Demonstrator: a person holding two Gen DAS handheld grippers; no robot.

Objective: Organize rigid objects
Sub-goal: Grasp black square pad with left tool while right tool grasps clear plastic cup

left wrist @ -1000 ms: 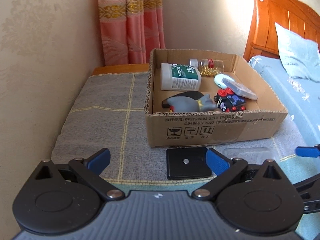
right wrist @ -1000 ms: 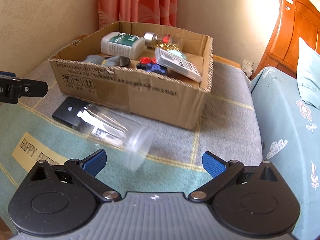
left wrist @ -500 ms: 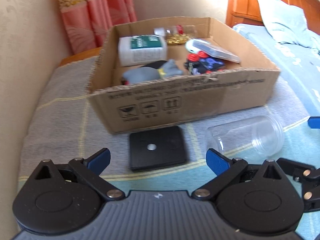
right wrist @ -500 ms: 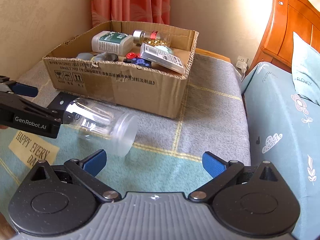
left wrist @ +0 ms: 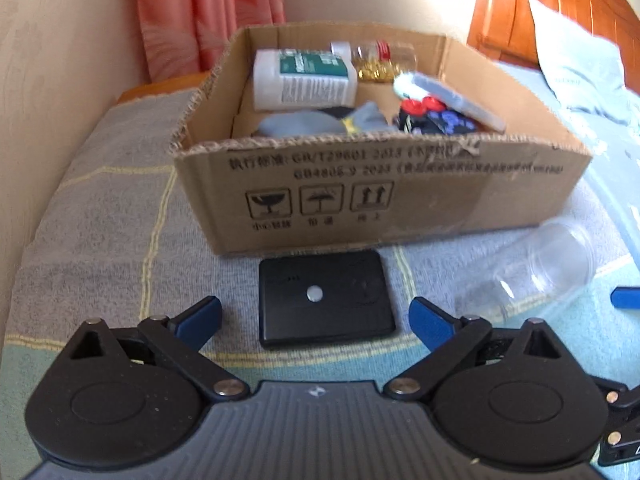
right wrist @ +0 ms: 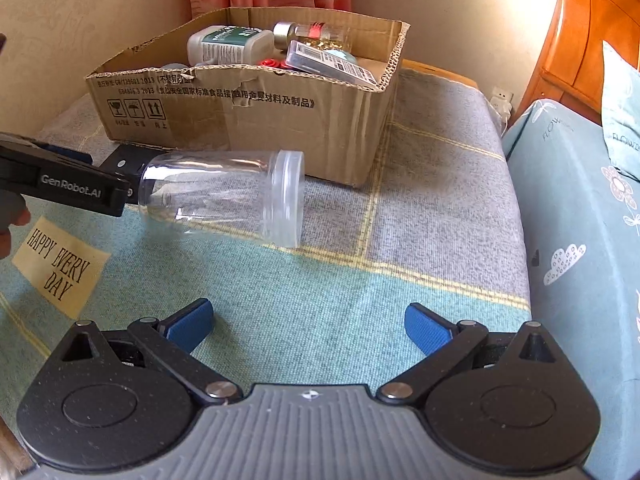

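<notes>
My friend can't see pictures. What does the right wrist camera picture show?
A clear plastic jar lies on its side on a blanket, just in front of an open cardboard box holding bottles and small things. The right gripper is open and empty below it, and the left gripper reaches in from the left.

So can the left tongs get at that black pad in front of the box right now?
Probably yes. The left tongs are open with the black pad lying flat straight ahead between their tips, nothing on it; the clear jar lies off to the right.
</notes>
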